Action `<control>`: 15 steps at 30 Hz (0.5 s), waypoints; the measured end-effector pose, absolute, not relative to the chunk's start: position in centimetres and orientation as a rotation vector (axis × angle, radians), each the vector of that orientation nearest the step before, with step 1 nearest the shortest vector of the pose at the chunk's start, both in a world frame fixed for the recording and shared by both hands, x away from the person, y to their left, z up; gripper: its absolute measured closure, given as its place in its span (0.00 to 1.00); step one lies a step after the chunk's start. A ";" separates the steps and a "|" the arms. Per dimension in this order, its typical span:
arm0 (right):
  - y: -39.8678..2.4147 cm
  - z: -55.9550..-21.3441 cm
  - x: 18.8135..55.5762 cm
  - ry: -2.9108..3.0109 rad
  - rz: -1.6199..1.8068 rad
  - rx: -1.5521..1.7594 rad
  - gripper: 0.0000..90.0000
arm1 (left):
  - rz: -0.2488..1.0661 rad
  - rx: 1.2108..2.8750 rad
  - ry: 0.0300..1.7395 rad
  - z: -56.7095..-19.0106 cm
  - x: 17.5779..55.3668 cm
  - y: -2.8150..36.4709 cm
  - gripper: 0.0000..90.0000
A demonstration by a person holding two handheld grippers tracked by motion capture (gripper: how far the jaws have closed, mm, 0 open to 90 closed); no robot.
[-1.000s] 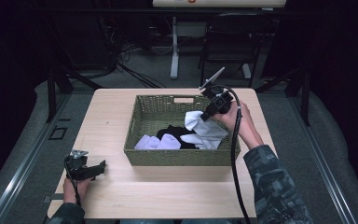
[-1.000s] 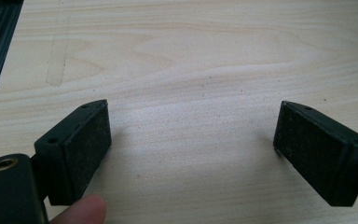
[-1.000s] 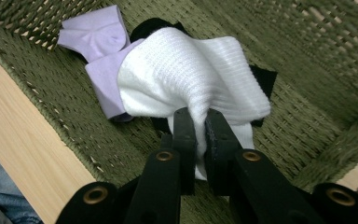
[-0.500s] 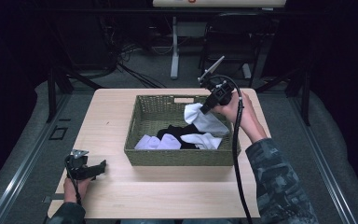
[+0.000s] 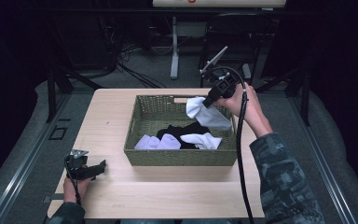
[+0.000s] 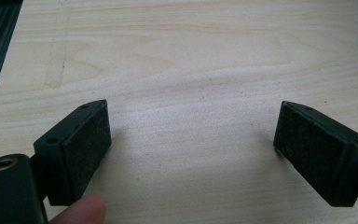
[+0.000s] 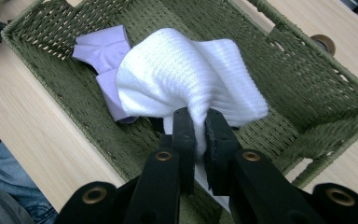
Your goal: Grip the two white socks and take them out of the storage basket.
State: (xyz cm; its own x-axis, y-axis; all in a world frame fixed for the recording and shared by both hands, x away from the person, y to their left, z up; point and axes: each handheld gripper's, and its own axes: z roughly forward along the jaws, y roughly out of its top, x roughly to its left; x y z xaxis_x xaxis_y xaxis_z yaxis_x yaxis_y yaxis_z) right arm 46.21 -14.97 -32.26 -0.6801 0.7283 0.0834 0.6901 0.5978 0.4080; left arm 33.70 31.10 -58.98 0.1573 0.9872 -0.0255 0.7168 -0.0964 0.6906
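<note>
- My right tool is clamped on a white sock, the jaws pinching a fold of the knit near one end so the rest hangs and bunches below.
- In the high view, the white sock hangs from the right tool above the far right part of the wicker basket, which sits in the middle of the counter, toward its far edge.
- The sock looks light and limp. It drapes with no stiffness, so I judge it will swing and sag wherever I carry it.
- The ribbed knit gives the pads good bite. I doubt it slips, but a thin pinch of one layer could pull free if the hanging part catches the basket rim.
- Nothing fragile here; squeezing hard does no harm.
- The best hold is a doubled fold near the cuff or middle, as now, so the trailing length stays short.
- More socks lie on the basket floor: two pale lilac ones, another white one, and a black one. Each is soft and best taken by a raised wrinkle.
- My left tool rests near the counter's near left corner, jaws apart with bare wood between them.
</note>
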 end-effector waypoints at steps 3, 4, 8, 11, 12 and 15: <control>-15.3 -31.7 46.1 2.720 0.628 1.211 0.94 | 0.620 1.874 1.616 -59.0 33.7 31.1 0.12; -15.4 -31.6 46.1 2.717 0.628 1.210 0.94 | 0.620 1.874 1.616 -59.0 33.7 31.1 0.12; -15.8 -30.9 45.9 2.704 0.633 1.217 0.94 | 0.620 1.874 1.616 -59.0 33.7 31.1 0.12; -16.3 -30.3 45.7 2.691 0.635 1.217 0.94 | 0.620 1.874 1.616 -59.0 33.7 31.1 0.12; -16.5 -30.2 45.7 2.686 0.638 1.220 0.94 | 0.620 1.875 1.616 -59.0 33.7 31.1 0.12; -17.2 -29.7 45.6 2.676 0.630 1.225 0.93 | 0.620 1.874 1.616 -59.0 33.7 31.1 0.12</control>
